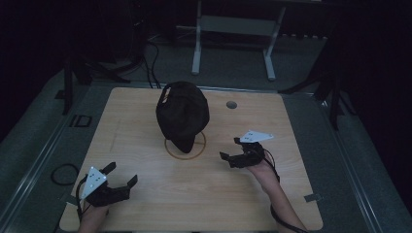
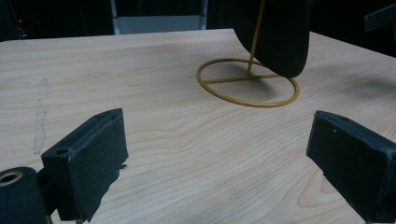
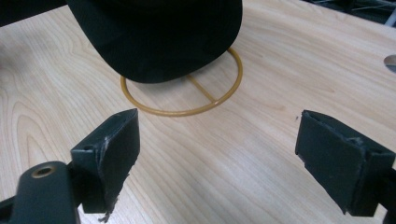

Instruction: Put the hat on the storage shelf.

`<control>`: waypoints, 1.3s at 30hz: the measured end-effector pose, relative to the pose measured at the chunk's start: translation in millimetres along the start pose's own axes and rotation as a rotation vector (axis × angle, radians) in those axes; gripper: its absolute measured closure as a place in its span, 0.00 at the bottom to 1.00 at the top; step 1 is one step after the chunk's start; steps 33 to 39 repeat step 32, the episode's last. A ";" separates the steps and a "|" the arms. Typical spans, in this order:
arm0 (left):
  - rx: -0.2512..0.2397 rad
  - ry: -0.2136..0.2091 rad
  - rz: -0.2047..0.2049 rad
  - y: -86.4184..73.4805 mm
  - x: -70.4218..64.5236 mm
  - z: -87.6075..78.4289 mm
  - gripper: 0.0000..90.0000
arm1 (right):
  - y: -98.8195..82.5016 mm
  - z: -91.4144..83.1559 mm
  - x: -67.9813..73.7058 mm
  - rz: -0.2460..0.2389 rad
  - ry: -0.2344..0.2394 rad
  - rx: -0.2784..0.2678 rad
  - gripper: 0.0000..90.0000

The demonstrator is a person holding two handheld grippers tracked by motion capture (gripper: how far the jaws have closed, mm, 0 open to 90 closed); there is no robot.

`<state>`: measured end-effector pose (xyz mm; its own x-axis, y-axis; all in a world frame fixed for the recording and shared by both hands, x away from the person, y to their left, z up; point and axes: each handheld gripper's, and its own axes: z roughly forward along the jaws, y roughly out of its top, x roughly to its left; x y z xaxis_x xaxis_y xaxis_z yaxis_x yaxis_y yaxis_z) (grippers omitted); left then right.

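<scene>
A black cap (image 1: 182,114) hangs on a gold wire stand whose ring base (image 1: 185,145) rests mid-table; the cap's brim (image 3: 159,37) points down over the ring (image 3: 187,109). In the left gripper view the stand's thin rod (image 2: 256,35) rises from the ring base (image 2: 247,84) into the cap (image 2: 275,32). My left gripper (image 1: 122,174) is open near the table's front left, well short of the stand. My right gripper (image 1: 231,148) is open just right of the ring, nothing between its fingers.
The light wooden table (image 1: 145,194) has a round cable hole (image 1: 231,104) at the back right. A white desk frame (image 1: 233,43) stands on the floor behind. A black cable loop (image 1: 63,174) lies off the table's left edge.
</scene>
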<state>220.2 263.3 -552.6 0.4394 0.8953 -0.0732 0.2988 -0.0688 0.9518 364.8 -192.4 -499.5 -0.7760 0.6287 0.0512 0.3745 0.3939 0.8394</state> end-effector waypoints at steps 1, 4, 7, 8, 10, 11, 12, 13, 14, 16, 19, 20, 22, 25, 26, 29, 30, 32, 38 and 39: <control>-0.001 -0.001 0.000 -0.1 0.0 -0.1 0.06 | -2.0 0.5 -0.1 0.005 0.002 0.003 0.15; -0.004 0.001 -0.003 0.0 0.2 -0.1 0.06 | -5.6 0.9 -0.6 0.004 -0.001 0.006 0.15; -0.009 0.001 -0.002 0.1 0.6 -0.7 0.06 | -9.9 0.7 -1.0 -0.003 -0.023 -0.004 0.15; -0.006 0.004 -0.001 0.2 0.6 -0.5 0.06 | -10.9 0.7 -1.2 -0.004 -0.024 -0.003 0.15; -0.007 0.003 -0.002 0.1 0.7 -0.3 0.06 | -13.4 1.5 -1.5 -0.004 -0.019 0.004 0.15; -0.005 0.004 -0.001 0.2 0.5 -0.3 0.06 | -14.9 2.0 -1.1 -0.007 -0.017 0.008 0.15; -0.005 0.005 0.001 0.2 0.4 -0.2 0.06 | -15.7 2.3 -1.0 -0.007 -0.015 0.009 0.15; -0.006 0.003 0.000 0.2 0.4 -0.2 0.06 | -17.1 2.5 -1.0 -0.009 -0.013 0.010 0.16; -0.005 0.002 0.001 0.3 0.3 -0.2 0.06 | -17.9 2.7 -0.8 -0.009 -0.015 0.010 0.16; -0.005 0.001 -0.002 0.1 0.4 0.0 0.06 | -20.2 3.1 -0.9 -0.007 -0.014 0.012 0.16; -0.005 0.002 -0.002 0.1 0.5 0.0 0.06 | -24.1 4.3 -0.8 -0.008 -0.008 0.022 0.16; -0.004 0.003 -0.002 0.2 0.5 0.1 0.06 | -25.3 4.7 -0.7 -0.008 -0.005 0.025 0.16; -0.004 0.001 -0.002 0.0 0.5 0.2 0.06 | -27.6 5.8 -0.6 -0.012 0.001 0.032 0.16; -0.002 0.002 0.000 0.1 0.6 0.3 0.06 | -30.5 7.0 0.4 -0.013 0.001 0.044 0.16; -0.002 0.002 -0.002 0.1 0.6 0.3 0.06 | -30.7 7.0 0.4 -0.015 0.001 0.044 0.16; 0.000 0.002 0.001 0.0 0.6 0.3 0.06 | -31.2 6.9 0.2 -0.014 0.000 0.041 0.16; 0.002 0.003 0.002 0.1 0.5 0.3 0.06 | -31.3 7.0 0.1 -0.012 0.000 0.041 0.16; 0.000 0.001 0.002 0.0 0.4 0.3 0.06 | -31.9 7.4 0.1 -0.014 -0.004 0.042 0.16; 0.000 0.001 0.002 0.0 0.4 0.3 0.06 | -31.9 7.4 0.1 -0.014 -0.004 0.042 0.16; 0.000 0.001 0.002 0.0 0.4 0.3 0.06 | -31.9 7.4 0.1 -0.014 -0.004 0.042 0.16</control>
